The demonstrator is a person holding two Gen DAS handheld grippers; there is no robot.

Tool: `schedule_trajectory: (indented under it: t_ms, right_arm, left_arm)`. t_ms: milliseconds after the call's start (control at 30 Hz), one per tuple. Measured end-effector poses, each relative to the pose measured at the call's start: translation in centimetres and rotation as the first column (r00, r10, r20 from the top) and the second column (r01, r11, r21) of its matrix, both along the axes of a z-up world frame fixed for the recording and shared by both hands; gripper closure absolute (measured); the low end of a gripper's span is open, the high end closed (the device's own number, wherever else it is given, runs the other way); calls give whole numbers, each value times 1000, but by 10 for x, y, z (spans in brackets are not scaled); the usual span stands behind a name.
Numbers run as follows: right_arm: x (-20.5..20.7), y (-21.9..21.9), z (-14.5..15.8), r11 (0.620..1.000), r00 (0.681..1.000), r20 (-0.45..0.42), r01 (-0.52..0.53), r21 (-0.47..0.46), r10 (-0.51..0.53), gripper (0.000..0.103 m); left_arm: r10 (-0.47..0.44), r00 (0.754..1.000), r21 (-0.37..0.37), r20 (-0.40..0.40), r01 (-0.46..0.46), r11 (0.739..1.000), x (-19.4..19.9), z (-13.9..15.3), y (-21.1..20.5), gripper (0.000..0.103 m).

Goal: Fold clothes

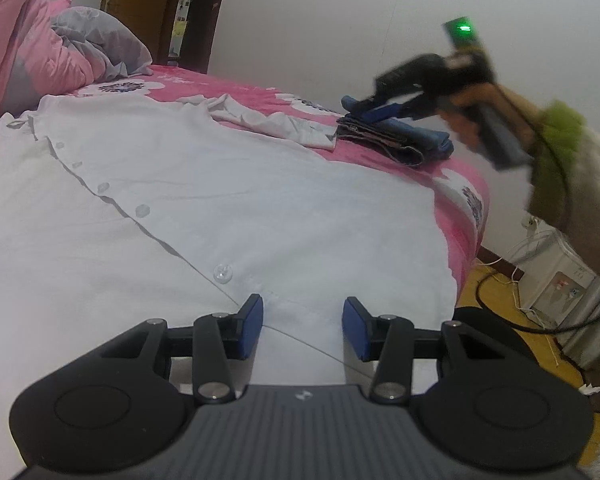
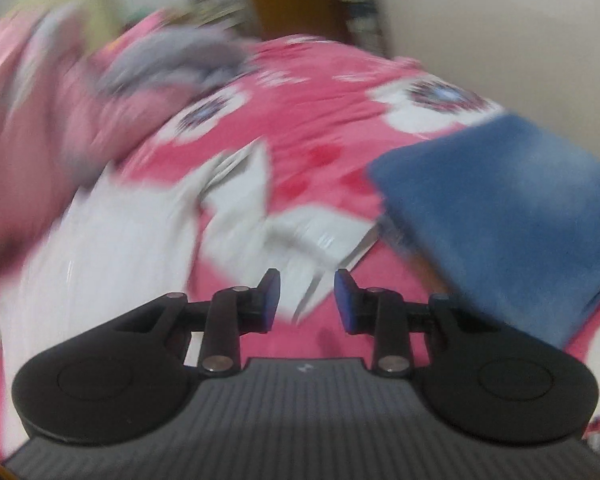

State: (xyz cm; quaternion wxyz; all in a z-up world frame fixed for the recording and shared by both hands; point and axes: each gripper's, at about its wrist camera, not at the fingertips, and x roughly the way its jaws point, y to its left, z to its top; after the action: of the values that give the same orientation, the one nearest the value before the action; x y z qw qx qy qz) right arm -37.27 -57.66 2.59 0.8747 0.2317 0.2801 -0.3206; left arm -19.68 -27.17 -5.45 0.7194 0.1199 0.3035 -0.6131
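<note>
Both my claws stand apart over the bed, holding nothing.

My left claw hangs partly open just above the lower edge of the white shirt, its blue pads clear of the cloth and pinching none of it. The shirt lies flat on the pink bedsheet, buttons up, its button line running from near my left claw away toward the collar at the far left; one crumpled sleeve trails off to the right. My right claw is narrowly open and empty, above bare pink sheet and the sleeve's end, though that view is blurred. Just right of it sits the folded blue stack. Farthest off, a pink and grey quilt is heaped against the wall.
</note>
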Motion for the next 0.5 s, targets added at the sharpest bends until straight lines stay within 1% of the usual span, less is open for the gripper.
schedule_trajectory:
  t_ms: [33,67,133,167,233,267,333,367,433,500]
  right_arm:
    - [0,17,-2,997,997,-11,-72,-32,72,87]
    - [0,30,-5,991,991,-15,-130,-42,129,95]
    - [3,54,-17,972,973,-26,-230,-48,229,95]
    - [3,62,-25,965,966,-39,-257,-47,255,96]
    - [-1,61,-44,973,971,-84,-227,-38,224,96]
    - [-7,54,-52,984,980,-95,-177,-32,173,99]
    - [-28,39,-56,998,996,-57,-62,-14,61,100]
    - [-36,35,-53,1000,999,-46,-20,-18,19,98]
    - [-41,39,-41,997,998,-61,4,-77,-9,98]
    - [-33,49,-31,993,998,-58,-45,-108,38,98]
  left_arm:
    - [2,1000,4,3,-2,1000,-1,1,-1,57]
    - [4,1000,9,6,-4,1000,-1,1,-1,57]
    - [13,1000,15,5,-13,1000,-1,2,-3,57]
    - [17,1000,17,3,-17,1000,-1,2,-3,57]
    - [18,1000,20,8,-18,1000,-2,2,-3,57]
    - [17,1000,22,12,-17,1000,-2,2,-3,57]
    - [12,1000,25,21,-12,1000,-2,2,-3,57]
    - [11,1000,26,23,-11,1000,-2,2,-3,57]
    - [11,1000,25,23,-12,1000,-3,2,-3,56]
    - [8,1000,28,26,-9,1000,-3,2,-3,56]
